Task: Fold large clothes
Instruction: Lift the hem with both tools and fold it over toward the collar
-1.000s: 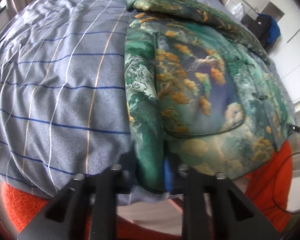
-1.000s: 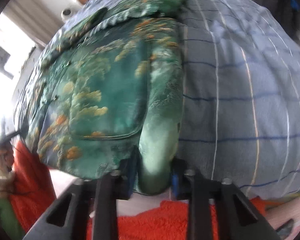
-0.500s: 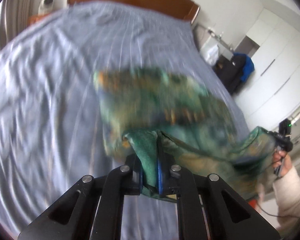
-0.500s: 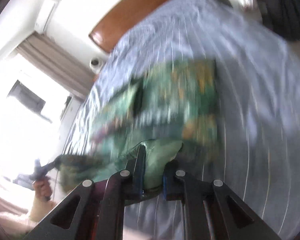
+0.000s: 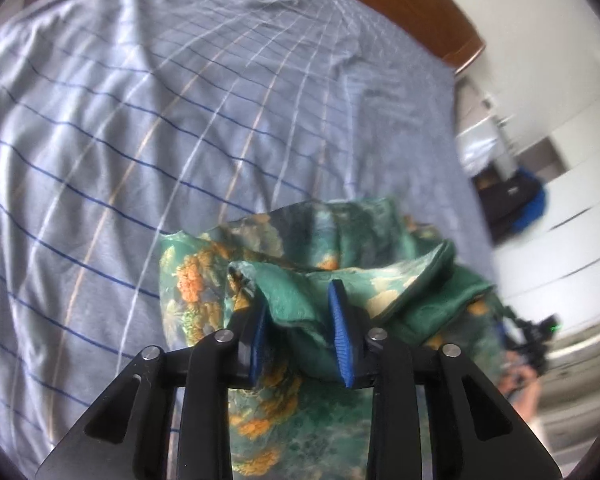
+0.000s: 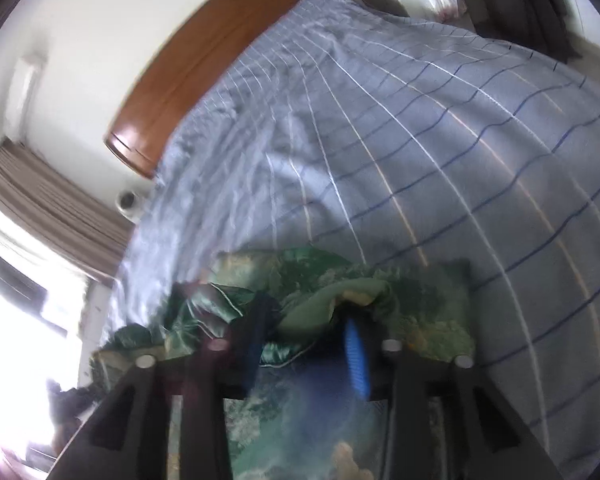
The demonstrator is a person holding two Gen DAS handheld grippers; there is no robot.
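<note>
One green satin padded jacket with an orange-and-gold floral print [image 5: 300, 304] is observed, lying bunched on the near part of a grey-blue bedspread with a grid of dark blue and white lines [image 5: 148, 128]; its hem end is doubled over onto the rest of the garment.

Step in hand, as judged: release of the hem at the end of a bottom-to-top fold. The jaws of the left gripper [image 5: 301, 330] are opening; a green fold lies between the blue pads [image 5: 339, 336] but is not seen to be pressed. The jaws of the right gripper [image 6: 305, 354] are likewise opening, with a pale green fold between them, loose; that view is blurred.

Next move, as judged: both grippers are to be drawn clear without dragging the slippery cloth, after which the folded edge is to be squared and flattened.

Count: one jacket, one bedspread, two grippers, one brown wooden headboard [image 6: 204, 68], one person's hand [image 5: 519, 384] at the right edge of the left view.
</note>
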